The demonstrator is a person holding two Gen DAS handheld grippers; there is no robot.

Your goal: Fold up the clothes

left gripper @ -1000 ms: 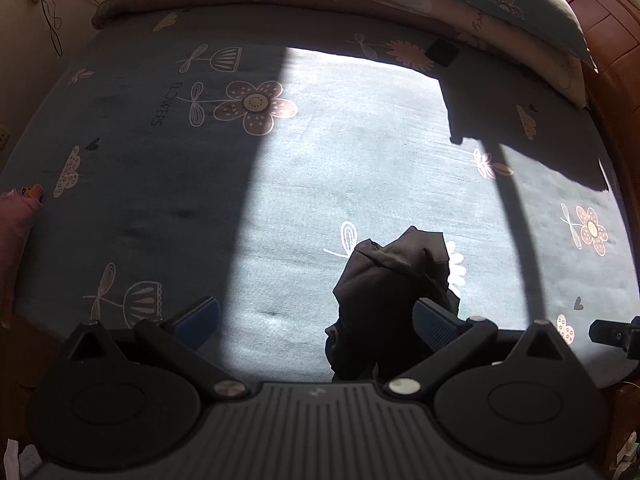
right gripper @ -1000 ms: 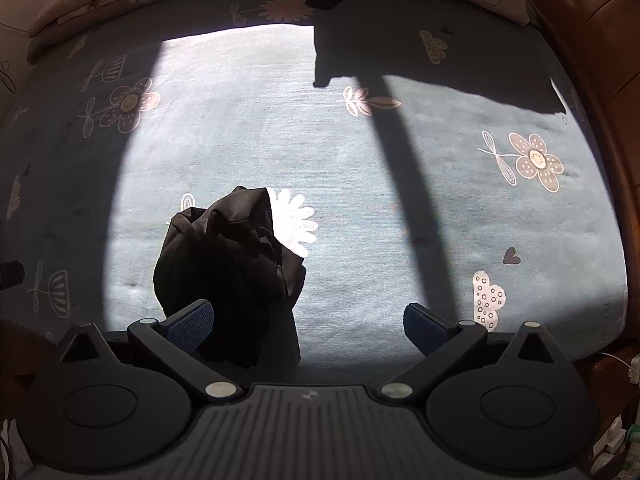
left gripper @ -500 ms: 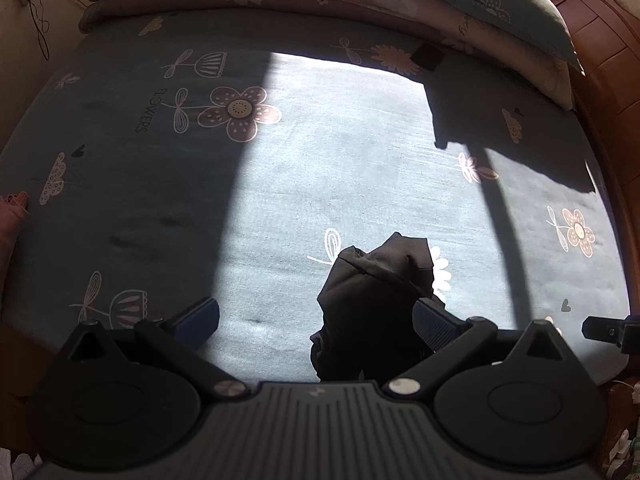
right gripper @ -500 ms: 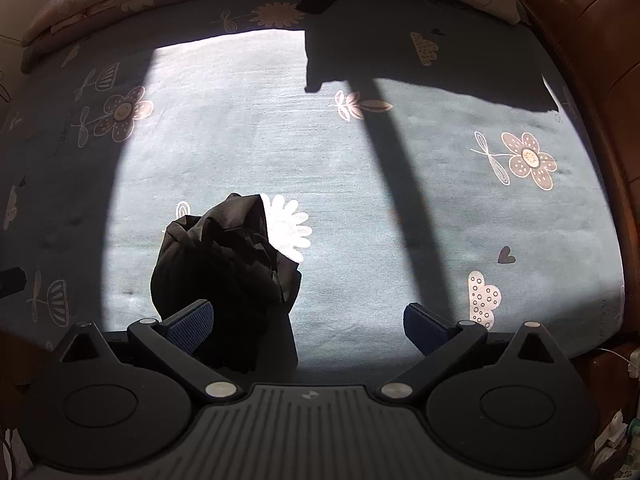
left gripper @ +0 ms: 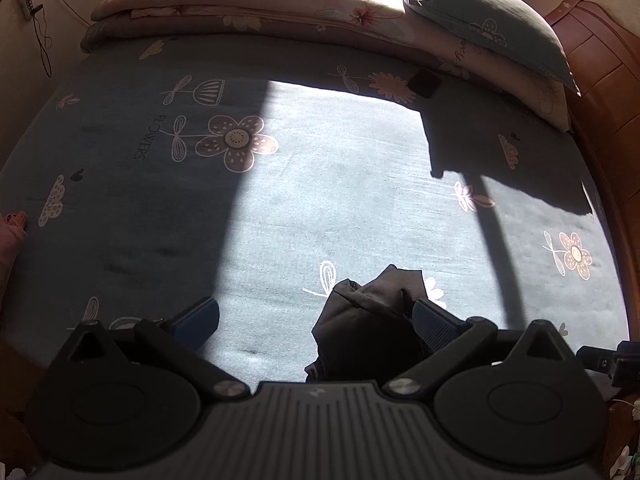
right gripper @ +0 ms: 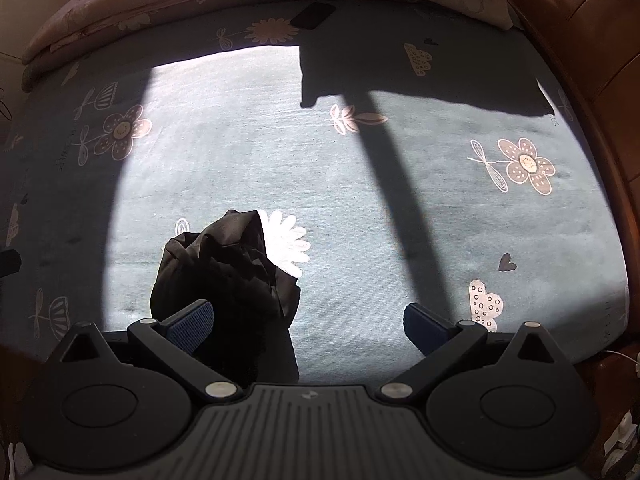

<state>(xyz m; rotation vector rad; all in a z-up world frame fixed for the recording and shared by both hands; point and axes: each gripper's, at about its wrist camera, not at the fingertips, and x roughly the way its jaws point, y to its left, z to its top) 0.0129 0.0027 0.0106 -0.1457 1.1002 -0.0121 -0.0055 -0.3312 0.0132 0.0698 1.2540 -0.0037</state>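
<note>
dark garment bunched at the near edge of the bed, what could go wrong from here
1. The dark garment is a crumpled heap, so either tongs may pinch several layers rather than one edge.
2. Both the left tongs and right tongs are open with the heap off to one side, so closing now might miss it.
3. Hard sun and shadow on the bedsheet hide its seams.

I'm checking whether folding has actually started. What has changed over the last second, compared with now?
Little. The left gripper shifted its view slightly, dipping then returning, with nothing taken hold of or let go. The dark garment stays bunched on the bed sheet, and both the left and the right gripper stay open.
</note>
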